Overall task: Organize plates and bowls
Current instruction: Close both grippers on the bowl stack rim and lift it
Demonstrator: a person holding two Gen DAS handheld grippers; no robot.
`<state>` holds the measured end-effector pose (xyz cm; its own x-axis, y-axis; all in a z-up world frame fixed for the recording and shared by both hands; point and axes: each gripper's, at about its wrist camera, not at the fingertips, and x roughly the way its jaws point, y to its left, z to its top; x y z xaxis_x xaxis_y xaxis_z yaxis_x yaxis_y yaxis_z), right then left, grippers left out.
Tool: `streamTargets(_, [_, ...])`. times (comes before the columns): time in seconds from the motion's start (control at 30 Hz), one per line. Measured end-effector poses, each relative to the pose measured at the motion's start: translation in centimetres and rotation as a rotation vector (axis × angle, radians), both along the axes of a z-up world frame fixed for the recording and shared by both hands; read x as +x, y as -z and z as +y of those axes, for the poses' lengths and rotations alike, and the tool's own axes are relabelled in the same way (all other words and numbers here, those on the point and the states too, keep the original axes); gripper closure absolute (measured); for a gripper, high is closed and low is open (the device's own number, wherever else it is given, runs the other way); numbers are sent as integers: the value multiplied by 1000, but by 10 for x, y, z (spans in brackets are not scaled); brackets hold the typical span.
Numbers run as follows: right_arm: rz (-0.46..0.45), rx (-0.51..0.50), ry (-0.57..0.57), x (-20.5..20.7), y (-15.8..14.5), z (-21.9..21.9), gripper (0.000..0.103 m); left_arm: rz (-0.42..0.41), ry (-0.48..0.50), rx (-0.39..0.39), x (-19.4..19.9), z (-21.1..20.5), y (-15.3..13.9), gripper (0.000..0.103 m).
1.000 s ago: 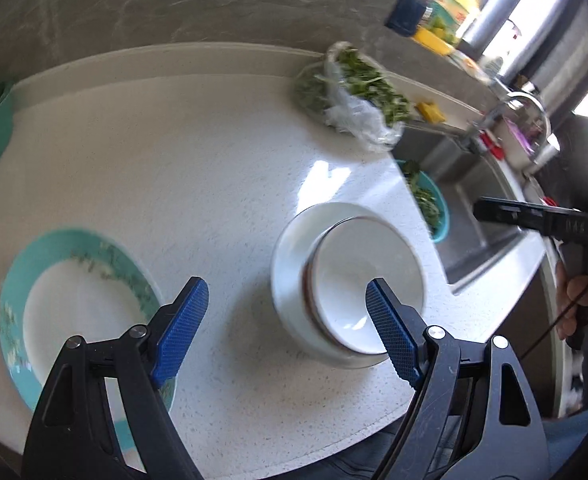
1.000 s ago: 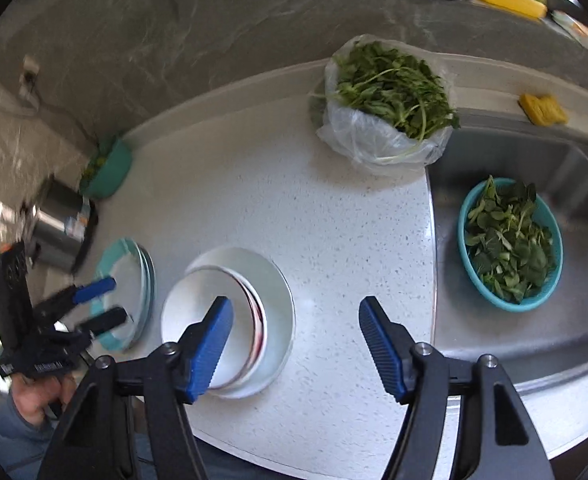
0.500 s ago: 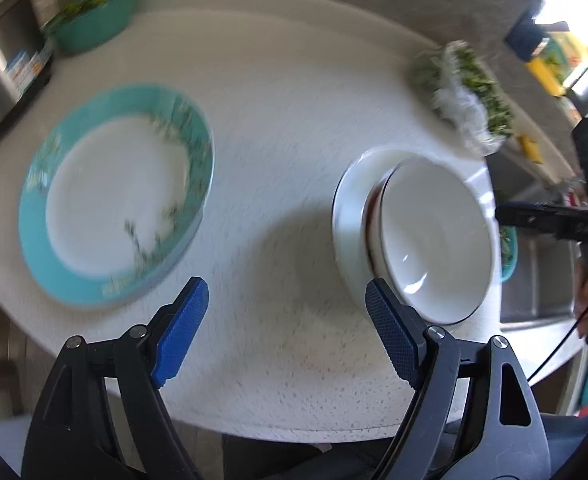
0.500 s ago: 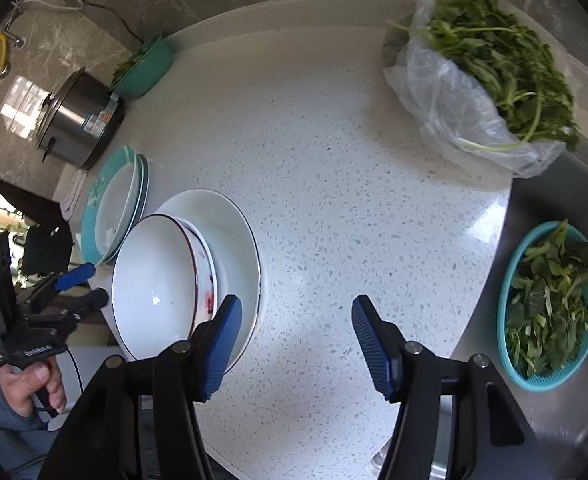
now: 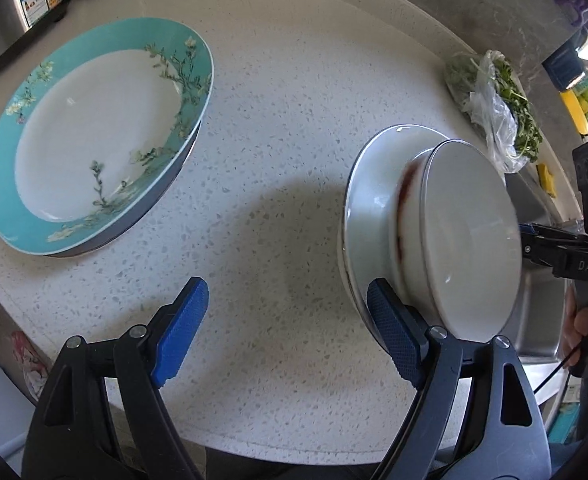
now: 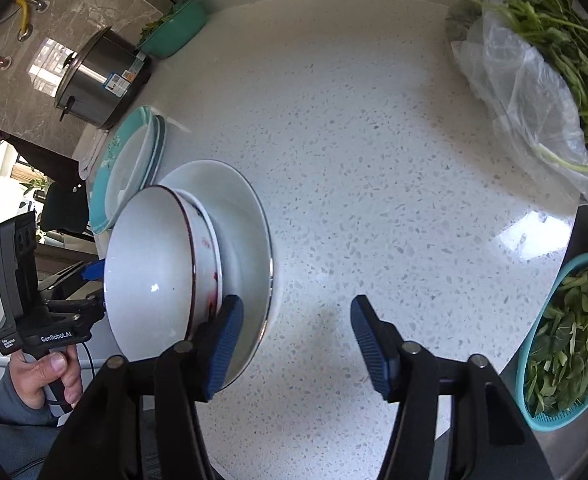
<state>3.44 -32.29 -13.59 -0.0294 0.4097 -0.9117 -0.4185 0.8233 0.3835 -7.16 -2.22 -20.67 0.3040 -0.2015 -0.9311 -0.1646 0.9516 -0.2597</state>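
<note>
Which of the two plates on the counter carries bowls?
The plain white plate carries the stacked bowls. The teal-rimmed floral plate is empty.

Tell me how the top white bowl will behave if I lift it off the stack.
The top white bowl looks glazed and glossy, so probably slippery. It seems rigid ceramic, likely chippable. It nests in another bowl on the white plate, so the lower one may drag along.

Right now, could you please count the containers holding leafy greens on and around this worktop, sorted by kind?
Plastic bag: 1
Teal basket: 1
Teal bowl: 1
Total: 3
</note>
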Motion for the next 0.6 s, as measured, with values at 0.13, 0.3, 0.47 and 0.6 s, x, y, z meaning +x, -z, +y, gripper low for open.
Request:
streamTargets(0.13, [6, 33, -2, 2, 3, -3, 48, 12, 17, -9, 13, -4, 9, 25])
streamTargets(0.3, [16, 89, -22, 4, 9, -1, 52, -1, 60, -38, 26, -23, 23, 38])
streamTargets(0.47, [27, 91, -42, 2, 20, 9, 55, -23, 83, -9, 33, -32, 25, 47])
streamTargets(0.6, [32, 103, -41, 0, 27, 14, 59, -35, 93, 3, 35, -33, 25, 50])
